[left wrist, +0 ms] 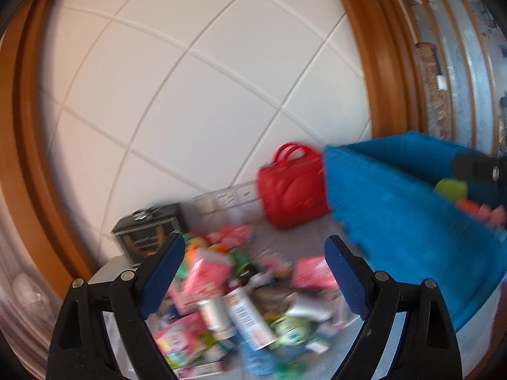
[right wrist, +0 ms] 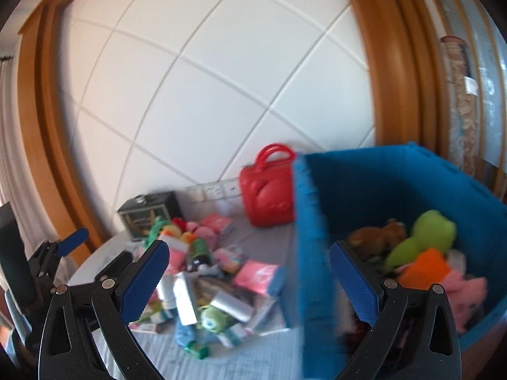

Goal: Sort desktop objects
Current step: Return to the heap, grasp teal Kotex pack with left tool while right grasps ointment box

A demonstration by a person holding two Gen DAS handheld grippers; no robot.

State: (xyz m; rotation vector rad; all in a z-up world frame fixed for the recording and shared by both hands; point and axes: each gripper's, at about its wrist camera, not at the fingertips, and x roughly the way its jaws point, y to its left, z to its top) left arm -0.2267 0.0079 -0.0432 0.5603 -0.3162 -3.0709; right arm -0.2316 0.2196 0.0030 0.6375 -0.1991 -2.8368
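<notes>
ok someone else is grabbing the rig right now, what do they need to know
Left gripper: open, empty, over the pile.
Right gripper: open, empty, astride the near wall of the blue bin.
Pile of boxes, tubes and toys lies on the grey desktop; red case stands behind by the wall.
Done: green plush, orange block and other soft things are in the bin.
Left: most of the pile is unsorted.

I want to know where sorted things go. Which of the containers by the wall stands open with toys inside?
The big blue fabric bin: its top is open, with a green plush toy inside. The red plastic handbag case and the dark metal box look shut.
</notes>
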